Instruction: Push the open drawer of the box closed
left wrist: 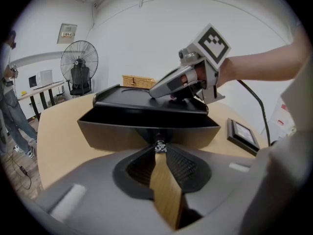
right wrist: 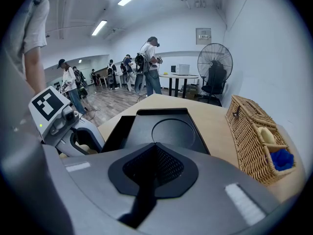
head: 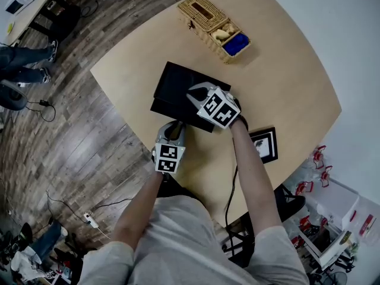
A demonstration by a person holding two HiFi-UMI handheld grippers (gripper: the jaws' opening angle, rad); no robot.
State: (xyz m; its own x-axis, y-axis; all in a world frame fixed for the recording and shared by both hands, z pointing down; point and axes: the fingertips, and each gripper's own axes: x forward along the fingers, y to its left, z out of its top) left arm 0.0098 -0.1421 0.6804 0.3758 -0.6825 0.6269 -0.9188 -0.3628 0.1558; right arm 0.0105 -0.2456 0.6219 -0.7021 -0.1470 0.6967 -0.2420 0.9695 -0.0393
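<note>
Black box [head: 178, 88] sits mid-worktop [head: 285, 82], its drawer [left wrist: 146, 133] pulled out toward the person, clearly open. We see a small metal knob [left wrist: 159, 145] at the centre of the drawer front. Left gripper [left wrist: 159, 150] is right at that knob, jaws closed down to a thin wedge with tips together against it; we can't tell if the knob is pinched. From the head view the left gripper [head: 173, 128] is at the box's near edge. Right gripper [right wrist: 152, 148] has its jaws together with nothing between them, lying on the box lid above the drawer. The lid shows a round recess [right wrist: 172, 131]. A wicker basket [head: 205, 16] stands well apart at the far side of the worktop, with yellow and blue items in its open end. A black picture frame [head: 265, 144] lies flat near the right forearm. Floor fan [right wrist: 215, 67] and people stand in the background.
</note>
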